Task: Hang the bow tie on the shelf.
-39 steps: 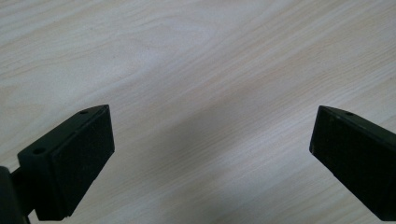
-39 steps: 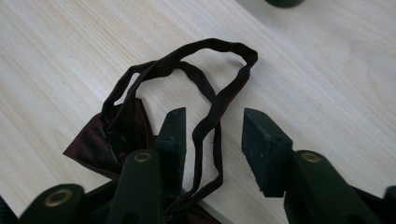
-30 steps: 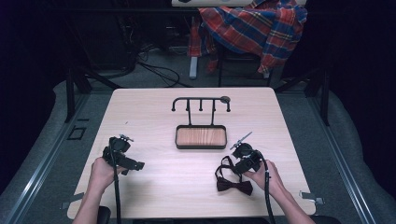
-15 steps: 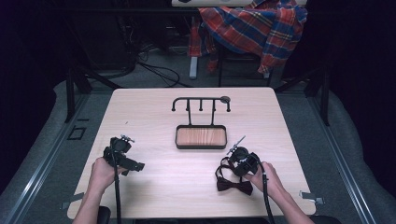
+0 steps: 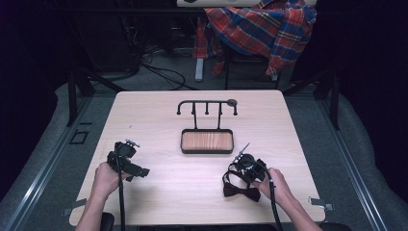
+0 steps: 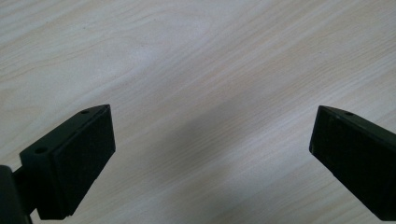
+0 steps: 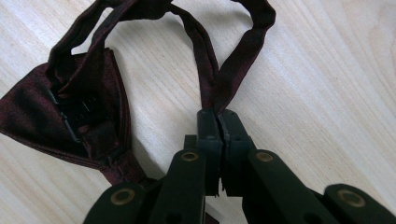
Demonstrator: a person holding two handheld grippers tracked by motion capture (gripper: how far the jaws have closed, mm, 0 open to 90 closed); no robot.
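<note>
A dark maroon bow tie lies on the wooden table near the front right. In the right gripper view its bow sits at the left and its strap loops away from the jaws. My right gripper is shut on the strap, pinching two runs of it together close to the tabletop; in the high view that gripper is just above the tie. My left gripper rests at the front left, and in its own view the left gripper stands wide open over bare wood.
A black stand with a hook rail and a wooden tray base stands at the table's middle. Behind the table a plaid shirt hangs over a chair, with cables on the floor.
My right gripper has dropped toward the table and shifted a little left and nearer, onto the bow tie's strap. The left gripper has not moved.
</note>
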